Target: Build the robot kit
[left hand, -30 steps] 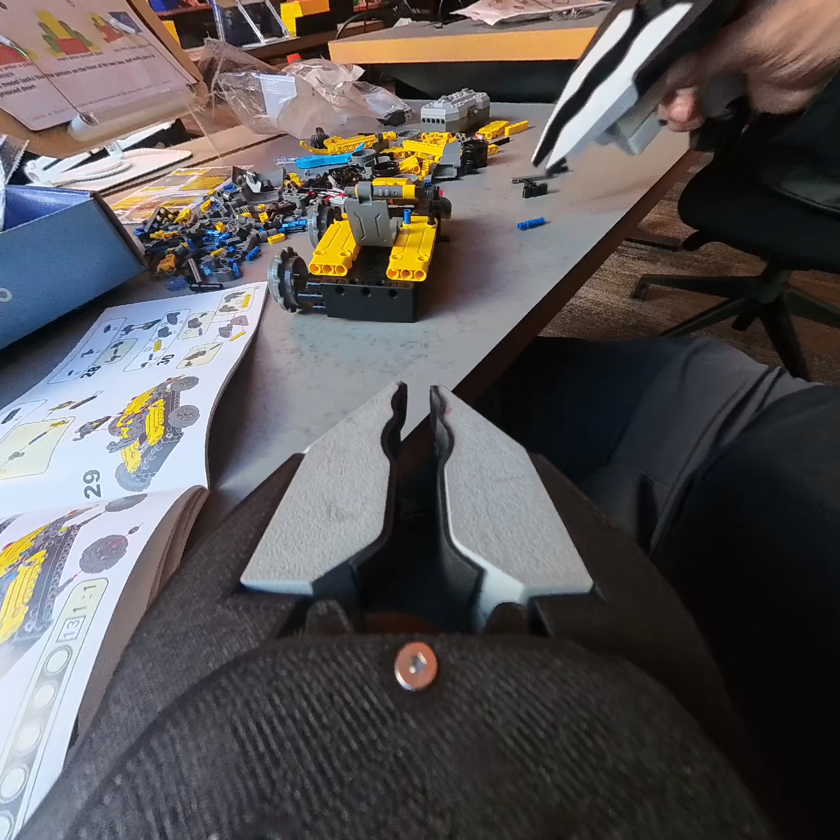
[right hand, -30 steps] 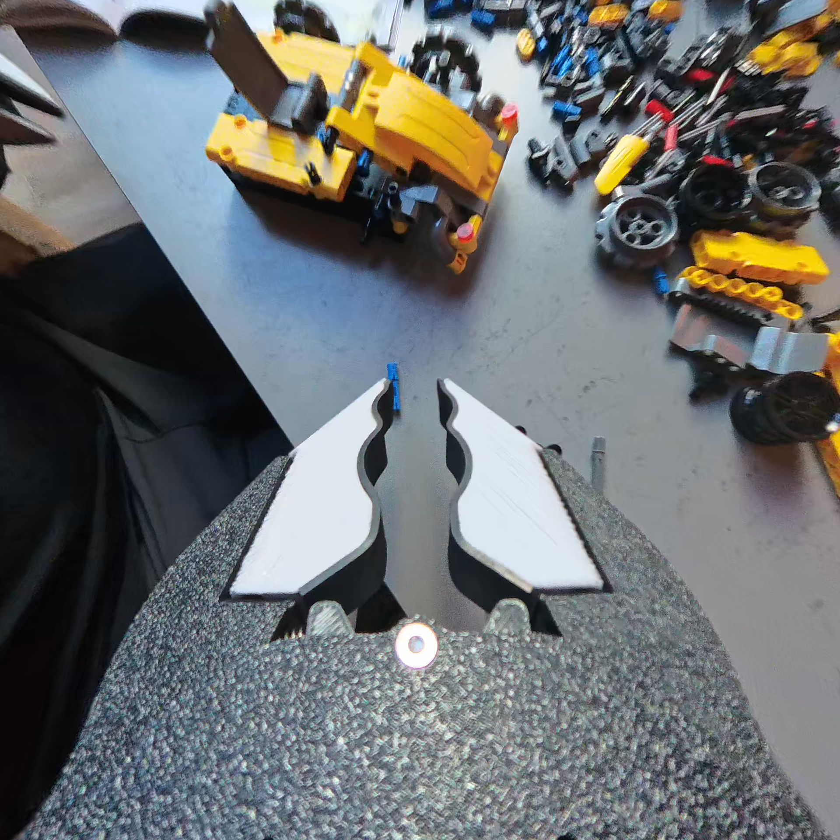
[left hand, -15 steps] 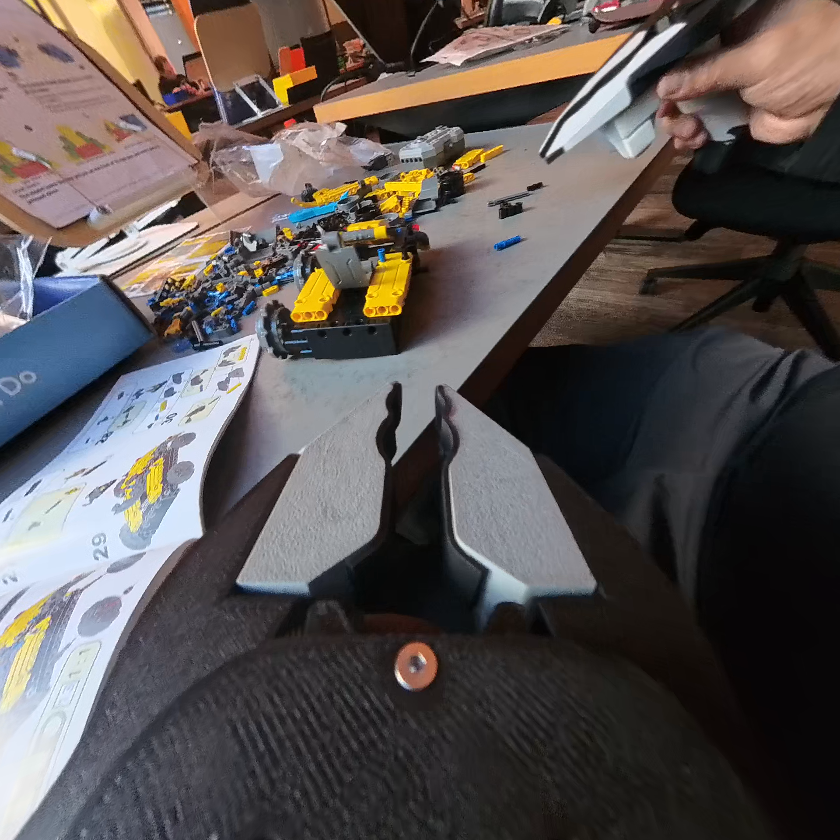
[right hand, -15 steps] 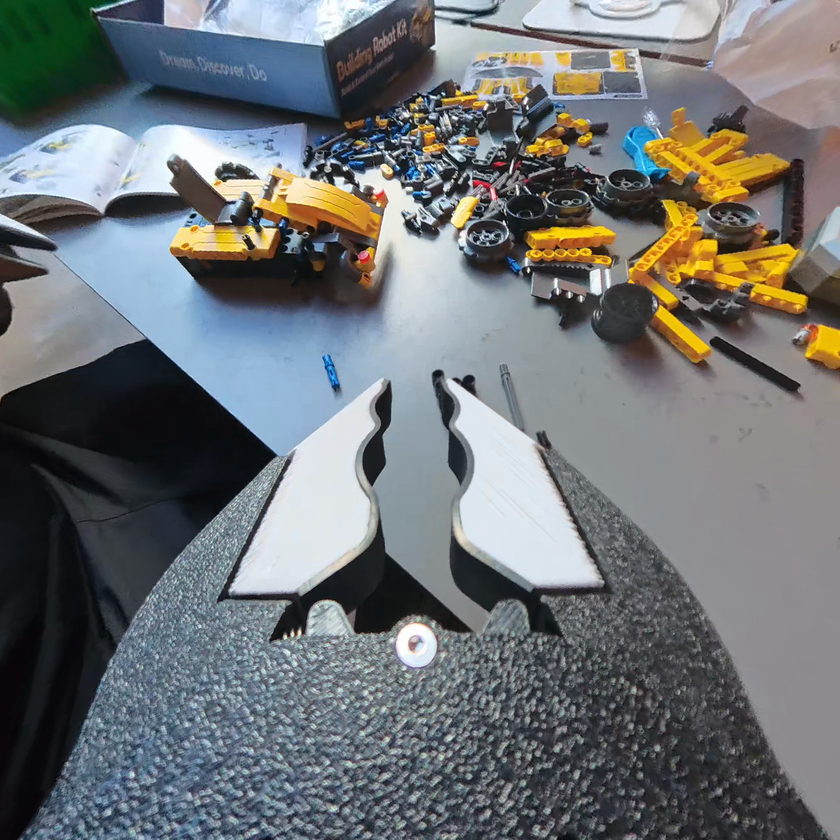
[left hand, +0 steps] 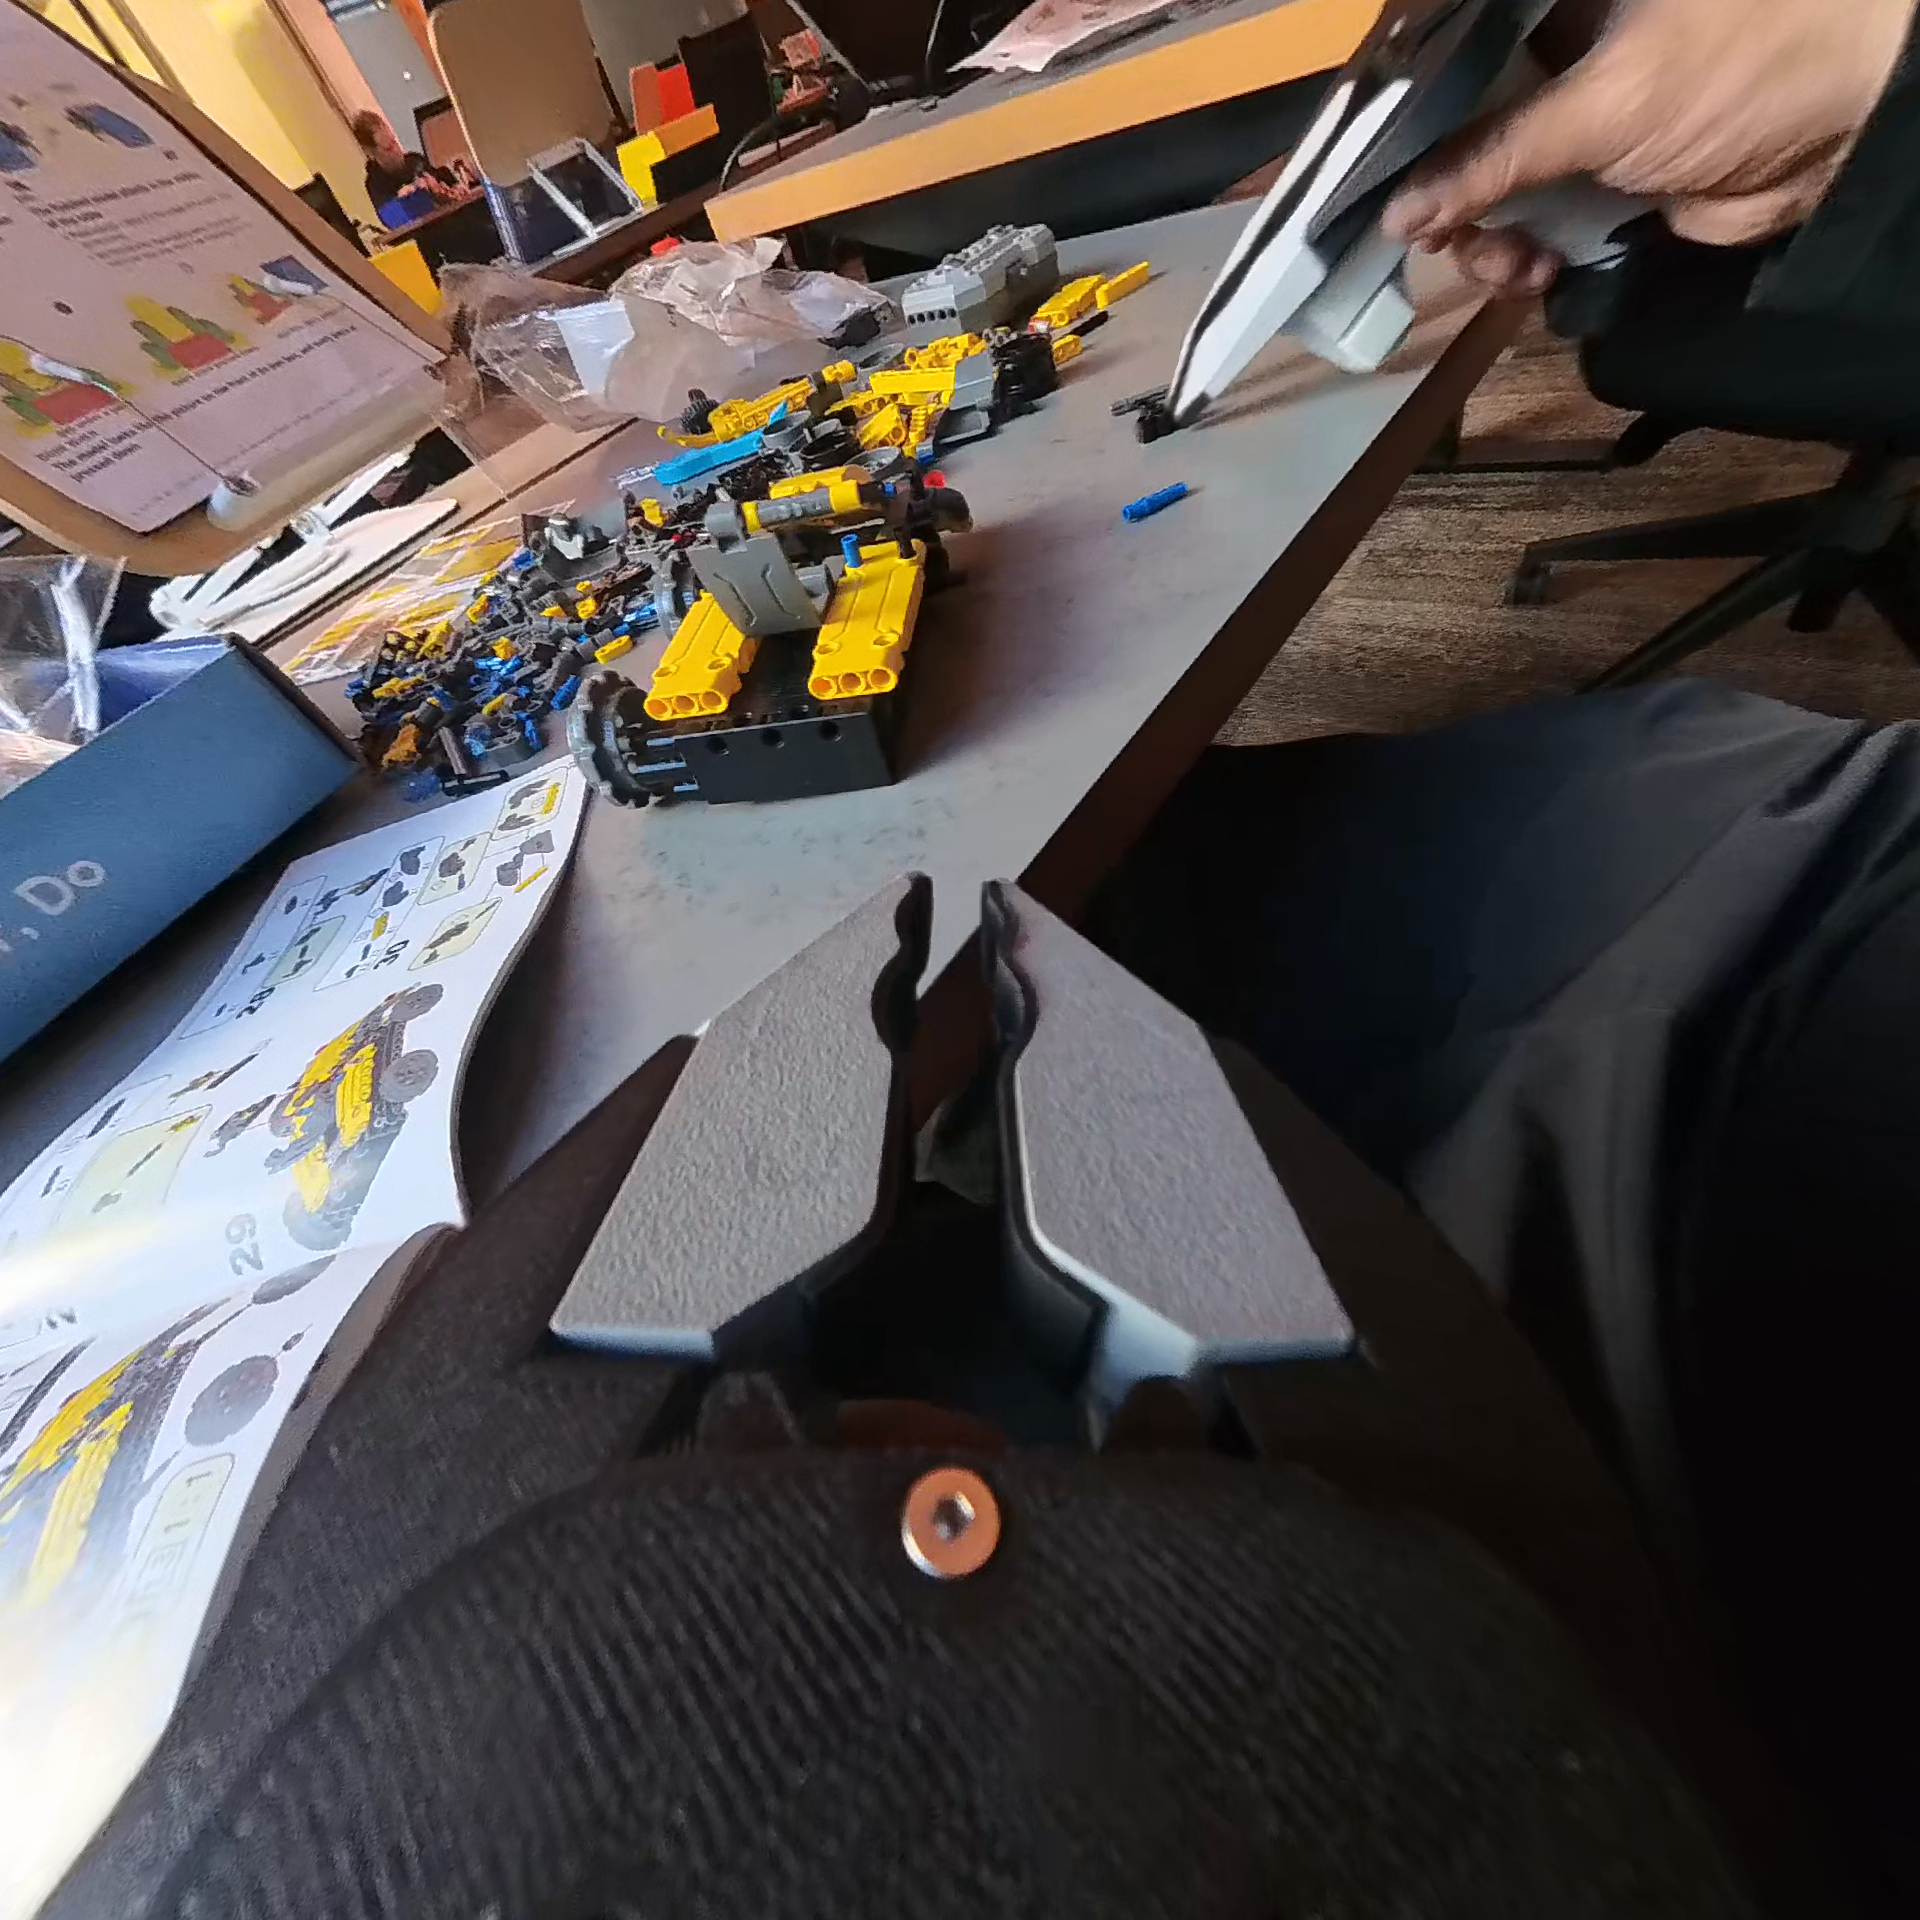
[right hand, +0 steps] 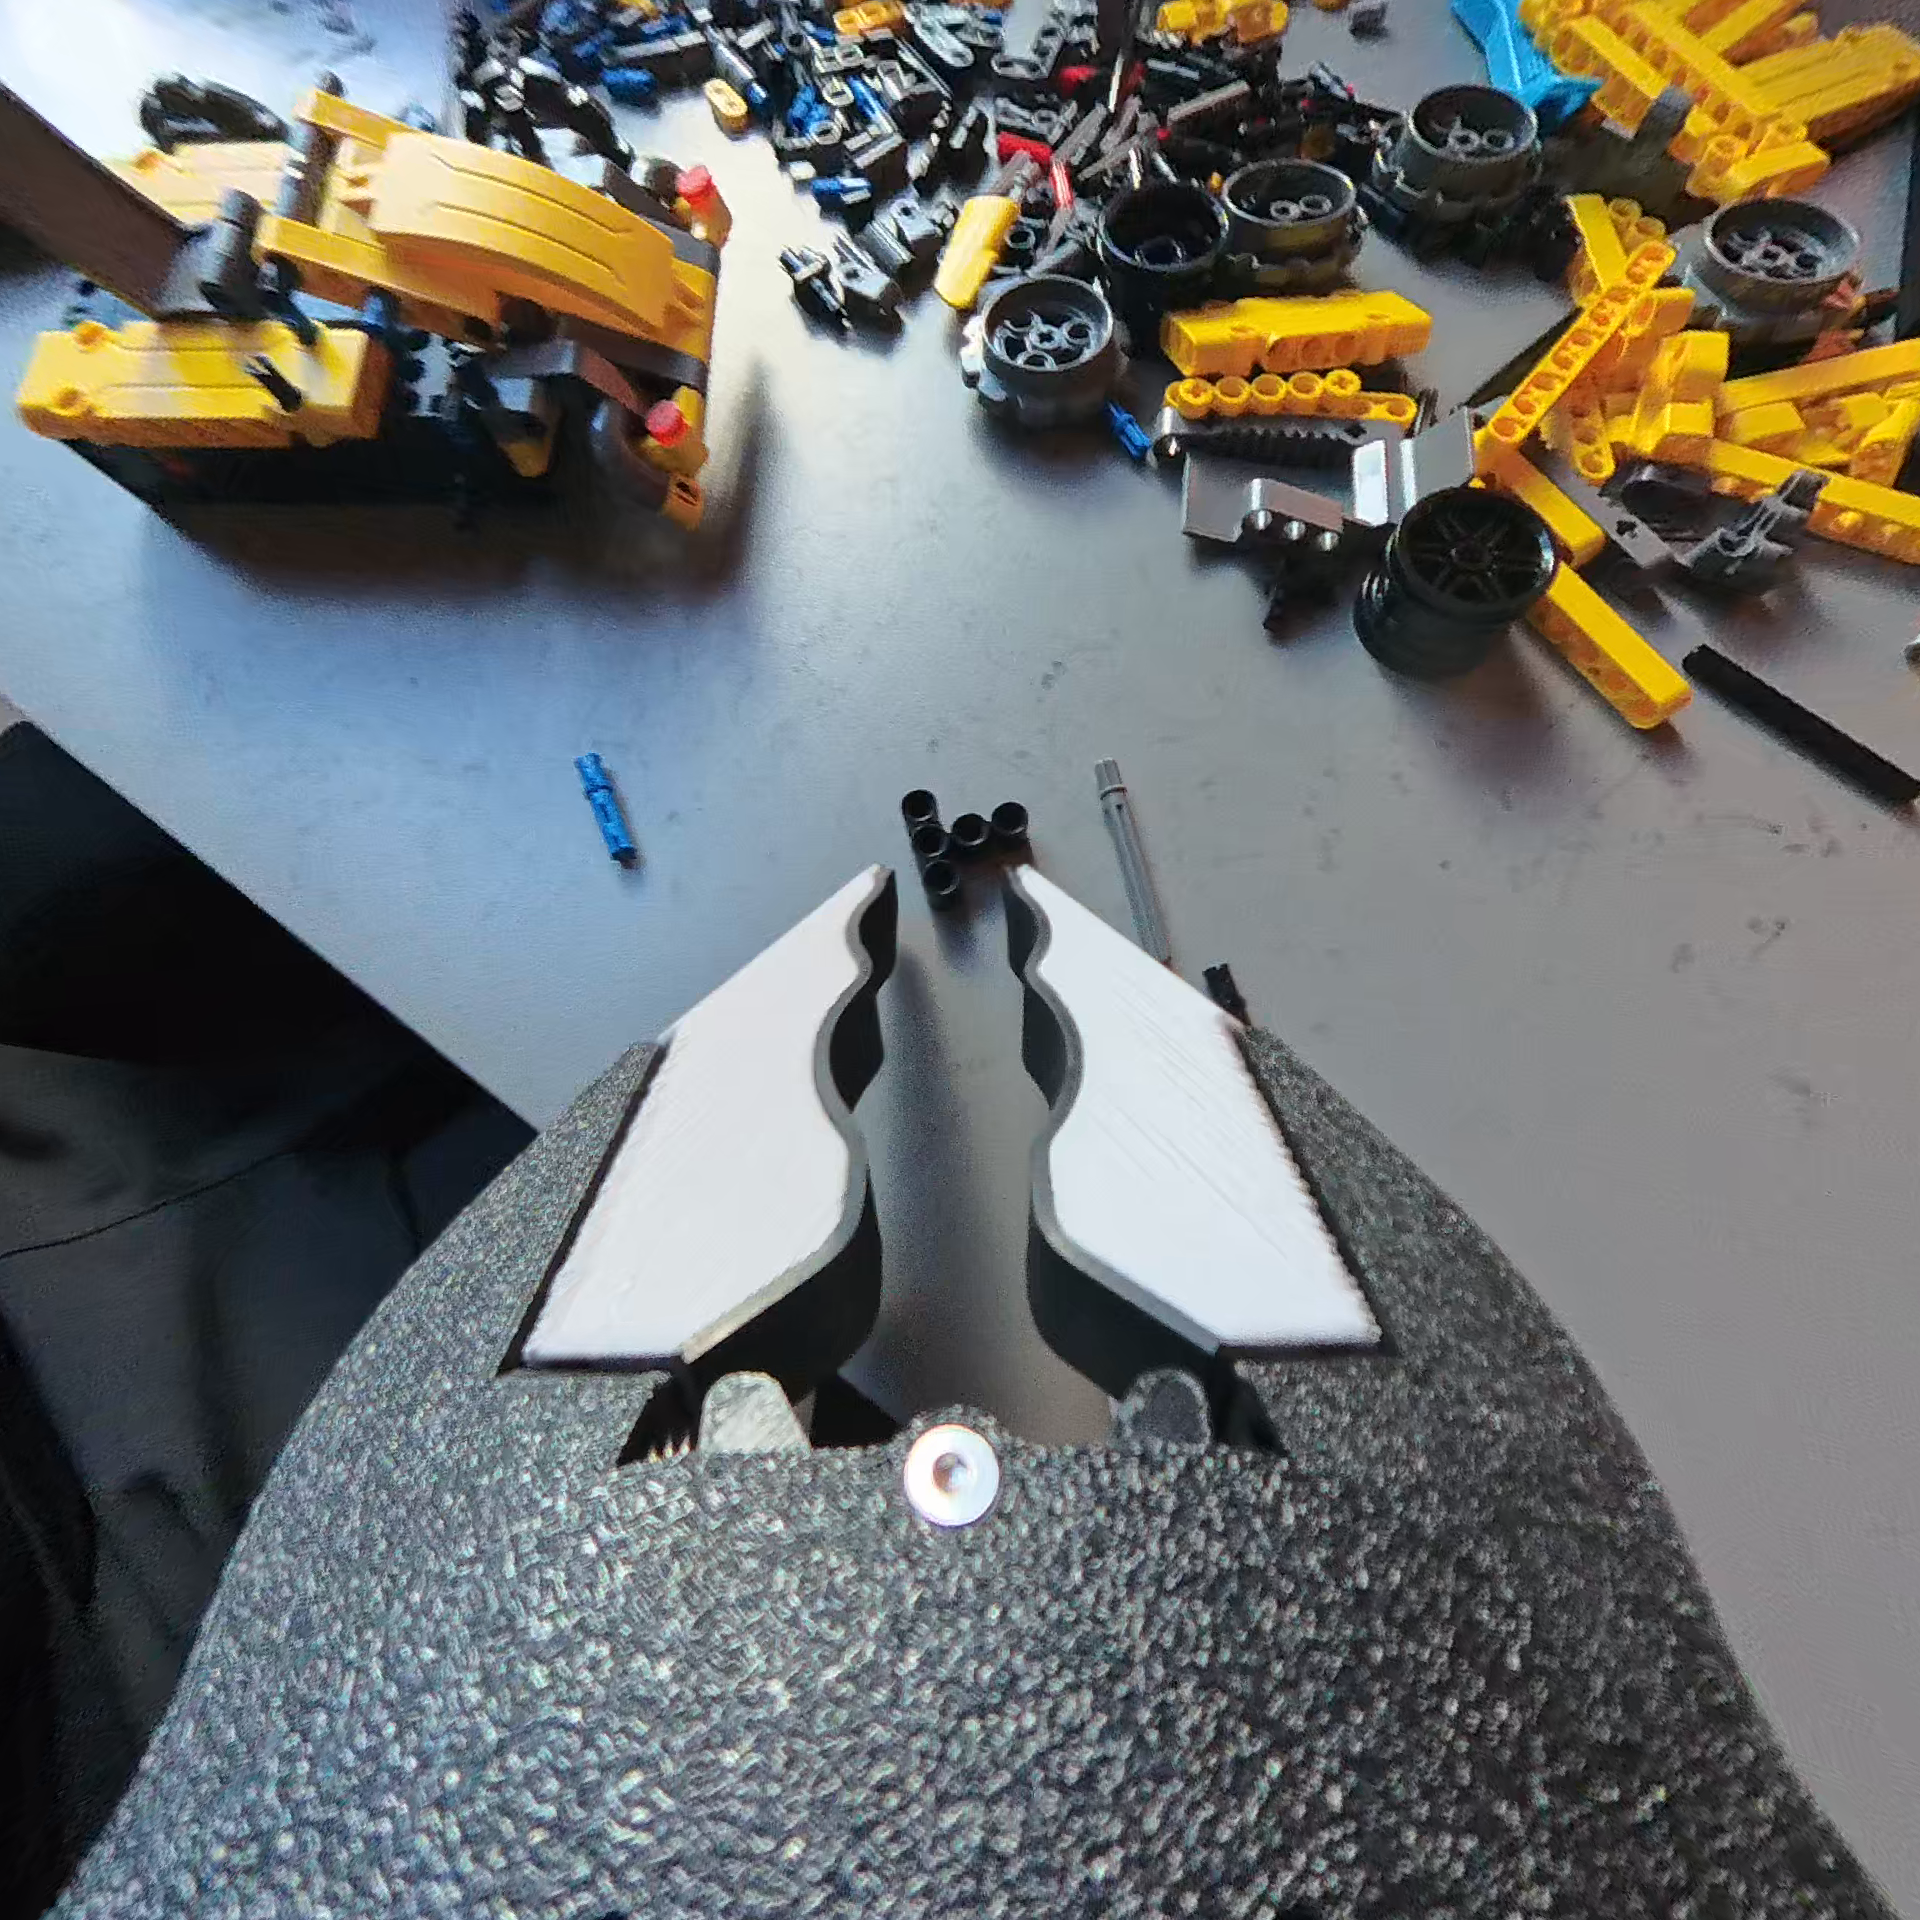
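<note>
The right gripper (right hand: 948, 883) hangs low at the frame's middle, jaws apart and empty; just ahead of its tips, nearly between them, lies a small black connector piece (right hand: 958, 844), its longer arm running across the opening; a thin grey axle (right hand: 1130, 860) lies just right of it, a blue pin (right hand: 605, 808) to the left. The left gripper (left hand: 954, 902) waits over the table (left hand: 1039, 665) edge, jaws slightly parted, holding nothing, the half-built yellow vehicle (left hand: 774, 665) well beyond it.
</note>
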The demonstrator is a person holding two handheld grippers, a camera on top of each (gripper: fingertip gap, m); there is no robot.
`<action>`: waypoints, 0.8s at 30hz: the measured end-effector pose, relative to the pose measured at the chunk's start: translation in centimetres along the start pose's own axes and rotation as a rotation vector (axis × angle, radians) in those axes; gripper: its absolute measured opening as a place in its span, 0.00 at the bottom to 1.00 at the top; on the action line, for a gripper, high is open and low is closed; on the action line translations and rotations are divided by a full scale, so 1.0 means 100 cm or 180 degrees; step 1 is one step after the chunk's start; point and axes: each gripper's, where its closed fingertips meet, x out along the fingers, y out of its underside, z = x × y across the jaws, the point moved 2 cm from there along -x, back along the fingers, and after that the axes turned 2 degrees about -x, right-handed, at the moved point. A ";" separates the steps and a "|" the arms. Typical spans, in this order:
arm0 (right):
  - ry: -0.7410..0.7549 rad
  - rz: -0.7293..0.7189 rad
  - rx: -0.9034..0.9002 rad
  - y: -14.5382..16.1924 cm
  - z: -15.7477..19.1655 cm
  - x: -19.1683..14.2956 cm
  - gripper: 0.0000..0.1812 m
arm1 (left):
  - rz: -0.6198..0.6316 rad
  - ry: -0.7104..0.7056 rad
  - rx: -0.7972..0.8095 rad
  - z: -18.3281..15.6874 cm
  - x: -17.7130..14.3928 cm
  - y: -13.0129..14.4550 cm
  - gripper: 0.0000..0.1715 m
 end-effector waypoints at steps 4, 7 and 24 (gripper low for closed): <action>-0.0106 0.0013 0.0041 -0.001 0.002 0.007 0.04 | -0.0124 0.0249 -0.0069 -0.013 0.001 -0.008 0.04; -0.0095 0.0003 0.0036 -0.004 0.001 0.008 0.04 | -0.0113 0.0389 -0.0074 -0.021 0.000 -0.008 0.04; -0.0782 -0.0415 -0.0481 -0.069 0.081 0.007 0.04 | -0.0180 0.0429 -0.0272 -0.006 -0.013 -0.011 0.04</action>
